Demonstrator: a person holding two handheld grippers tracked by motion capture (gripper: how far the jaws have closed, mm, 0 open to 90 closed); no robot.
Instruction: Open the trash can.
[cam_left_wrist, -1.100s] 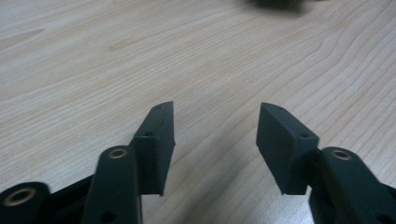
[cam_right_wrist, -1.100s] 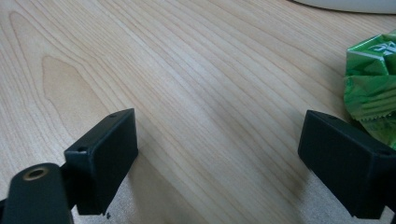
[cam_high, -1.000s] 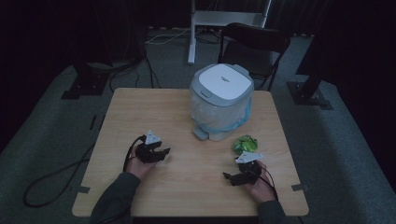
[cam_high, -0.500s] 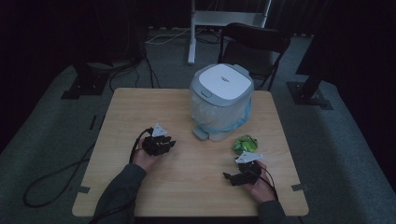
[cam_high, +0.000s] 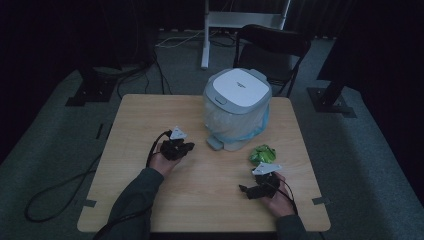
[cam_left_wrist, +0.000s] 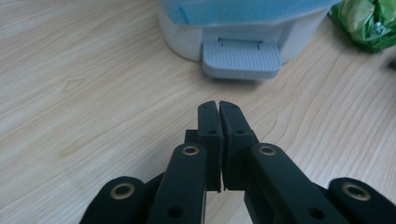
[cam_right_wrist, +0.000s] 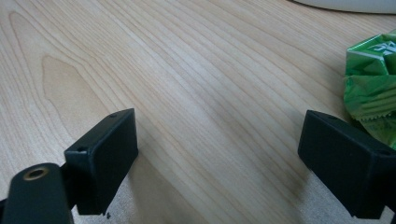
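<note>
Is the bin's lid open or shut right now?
Shut: the white lid lies flat on the bin, pedal unpressed.

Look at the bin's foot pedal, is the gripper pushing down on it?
No. In the left gripper view the left gripper, shut with nothing between its jaws, is short of the pedal, with bare table between them.

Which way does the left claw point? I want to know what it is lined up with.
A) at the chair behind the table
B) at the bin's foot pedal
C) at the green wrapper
B: in the left gripper view the shut left claw aims straight at the foot pedal of the bin; the green wrapper lies off to the side.
</note>
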